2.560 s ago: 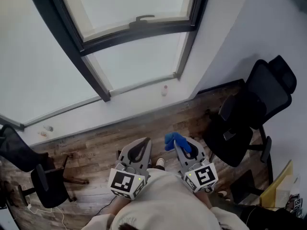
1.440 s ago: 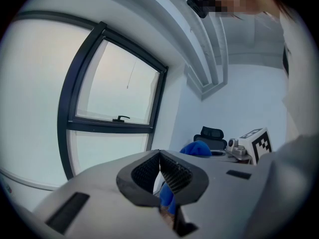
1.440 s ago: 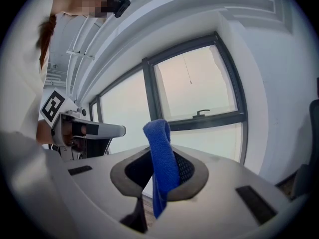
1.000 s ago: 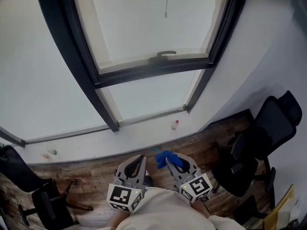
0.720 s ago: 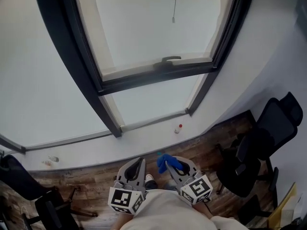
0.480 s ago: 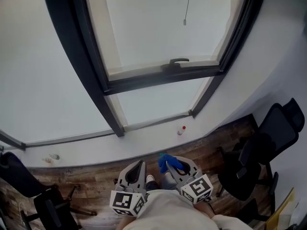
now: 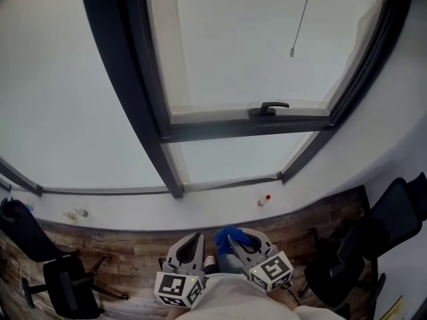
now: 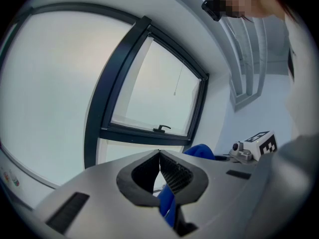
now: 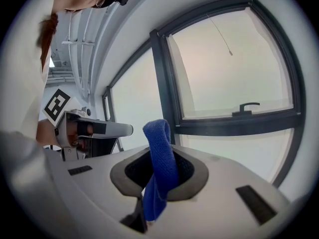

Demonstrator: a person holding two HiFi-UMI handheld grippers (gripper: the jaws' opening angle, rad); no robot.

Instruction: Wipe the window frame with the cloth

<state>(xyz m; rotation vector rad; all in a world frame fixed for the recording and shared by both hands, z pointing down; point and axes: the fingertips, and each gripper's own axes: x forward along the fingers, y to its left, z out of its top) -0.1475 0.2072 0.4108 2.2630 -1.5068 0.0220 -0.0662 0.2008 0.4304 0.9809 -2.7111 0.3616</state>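
The dark window frame [image 7: 240, 129] with its handle [image 7: 273, 107] fills the upper head view, well ahead of both grippers. My right gripper [image 7: 231, 236] is shut on a blue cloth [image 7: 229, 234], held low near my body. In the right gripper view the cloth [image 9: 159, 168] stands up folded between the jaws, with the frame [image 9: 239, 126] beyond. My left gripper [image 7: 195, 239] sits beside the right one, shut with nothing in it. In the left gripper view, this gripper [image 8: 159, 156] has its jaw tips touching, and the cloth [image 8: 199, 151] shows to its right.
A small red-capped bottle [image 7: 265, 199] stands on the white sill [image 7: 200, 212], with small items [image 7: 77, 213] at its left end. Black office chairs stand at the right [image 7: 393, 225] and left [image 7: 63, 285] on the wood floor. A blind cord [image 7: 291, 52] hangs over the glass.
The head view has tilted upward, so the window fills more of it and the chairs have slid toward the edges. Both grippers stay low by my body, the cloth still held.
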